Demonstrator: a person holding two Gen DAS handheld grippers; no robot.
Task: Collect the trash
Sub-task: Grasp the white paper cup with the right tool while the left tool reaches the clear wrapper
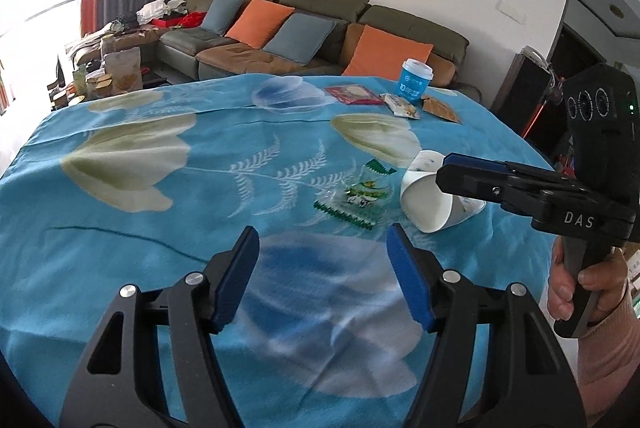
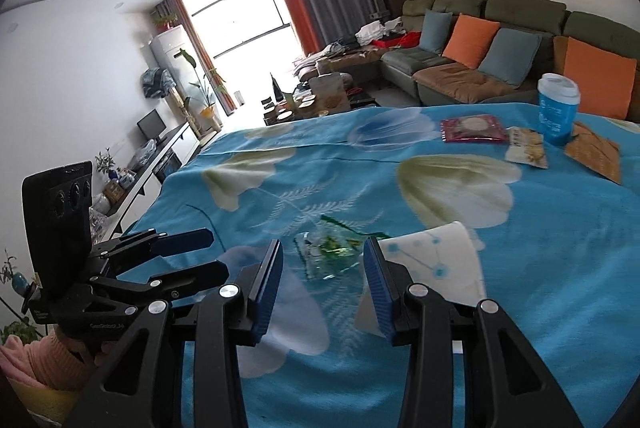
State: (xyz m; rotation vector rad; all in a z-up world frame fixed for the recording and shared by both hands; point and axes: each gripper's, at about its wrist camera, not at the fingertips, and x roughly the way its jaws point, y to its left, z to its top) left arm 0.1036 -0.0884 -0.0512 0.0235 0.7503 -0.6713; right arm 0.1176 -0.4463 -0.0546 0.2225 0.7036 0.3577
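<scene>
Overhead, both grippers hung above the blue flowered tablecloth point(image 1: 120, 228), neither holding anything. Left gripper point(image 1: 322, 272): jaws spread wide, only cloth between the blue pads. Ahead of its right pad lay a clear wrapper with green print point(image 1: 360, 196), and just right of that a white paper cup point(image 1: 428, 196) tipped on its side, mouth turned toward the left jaws. Right gripper point(image 2: 324, 284): jaws also apart, somewhat narrower; the clear wrapper sat just beyond the gap, the white cup touching or just behind the right pad, cannot tell which. From the left view the right gripper's fingers point(image 1: 472, 176) hovered over the cup. Far beyond both sets of jaws, near the table's far edge, stood a blue lidded cup point(image 2: 557, 108) upright, with a red packet point(image 2: 472, 128), a pale snack packet point(image 2: 526, 148) and an orange packet point(image 2: 596, 152) lying close around it.
</scene>
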